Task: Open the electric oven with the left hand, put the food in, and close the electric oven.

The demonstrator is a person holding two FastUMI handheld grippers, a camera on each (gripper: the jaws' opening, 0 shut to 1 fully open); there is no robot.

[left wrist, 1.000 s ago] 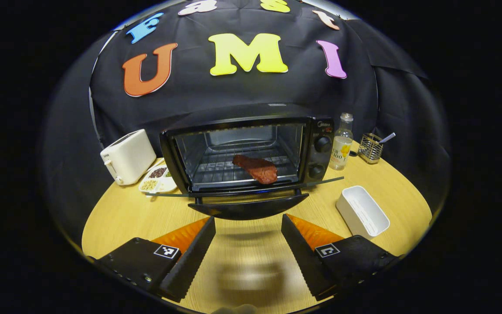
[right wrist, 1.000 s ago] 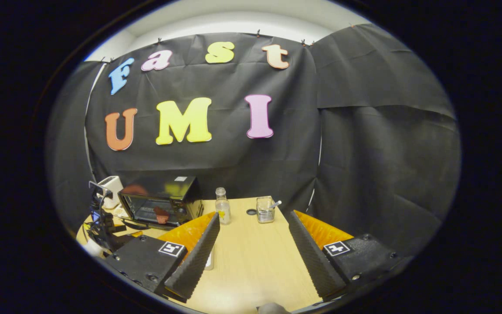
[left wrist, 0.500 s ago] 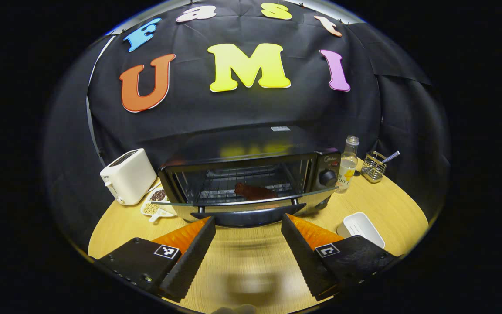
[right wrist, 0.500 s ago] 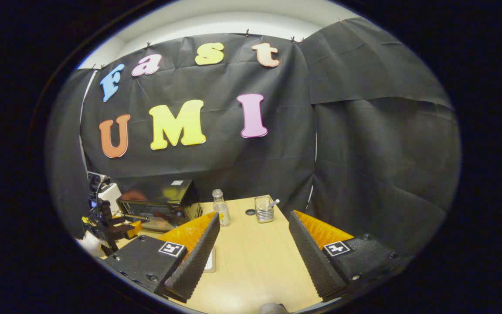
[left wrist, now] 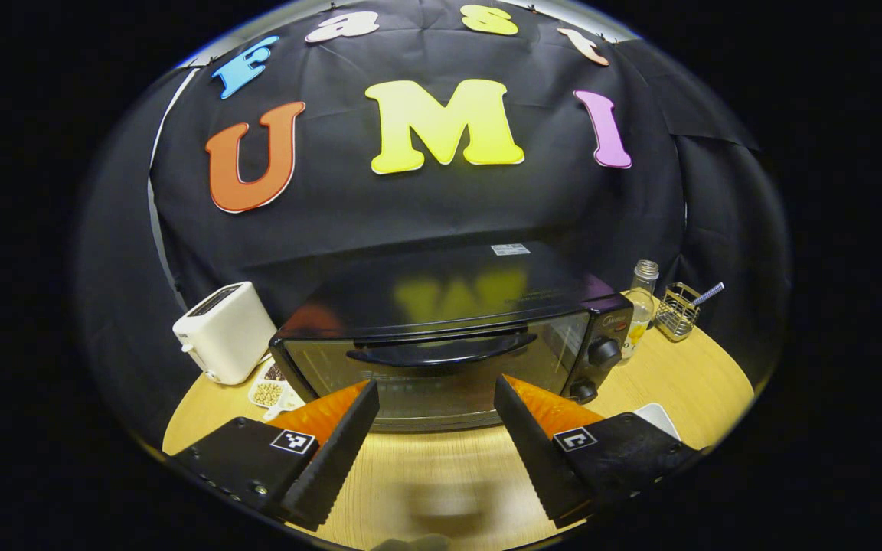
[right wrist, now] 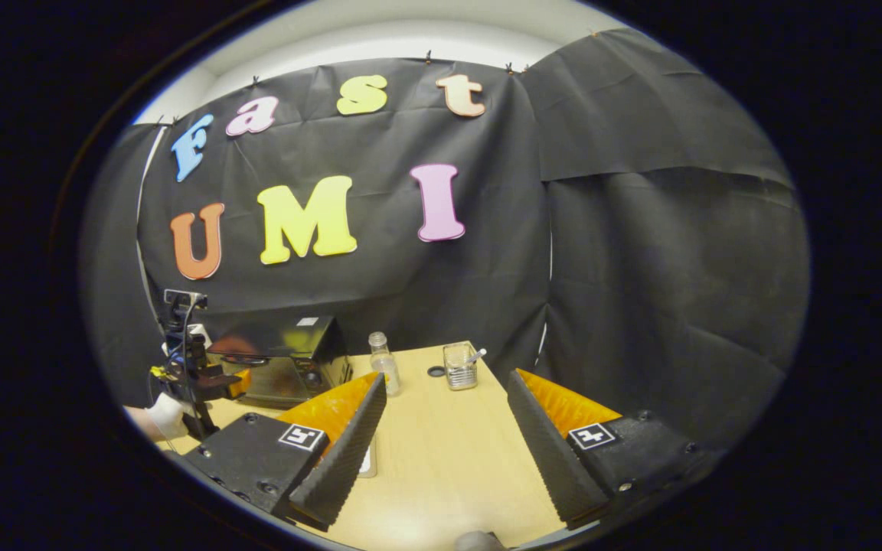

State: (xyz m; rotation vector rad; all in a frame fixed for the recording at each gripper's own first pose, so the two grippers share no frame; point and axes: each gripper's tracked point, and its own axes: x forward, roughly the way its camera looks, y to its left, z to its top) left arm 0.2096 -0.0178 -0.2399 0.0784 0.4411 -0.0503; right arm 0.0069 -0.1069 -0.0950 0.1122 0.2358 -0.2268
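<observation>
I'm finishing the close: left gripper (left wrist: 436,417) fingers spread wide, holding nothing, under the oven (left wrist: 449,344) handle (left wrist: 441,353). Door looks shut; I'm pressing squarely, checking it seats. Food presumably inside.

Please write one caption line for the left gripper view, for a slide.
Open left gripper in front of the closed electric oven, with a white toaster beside it.
</observation>
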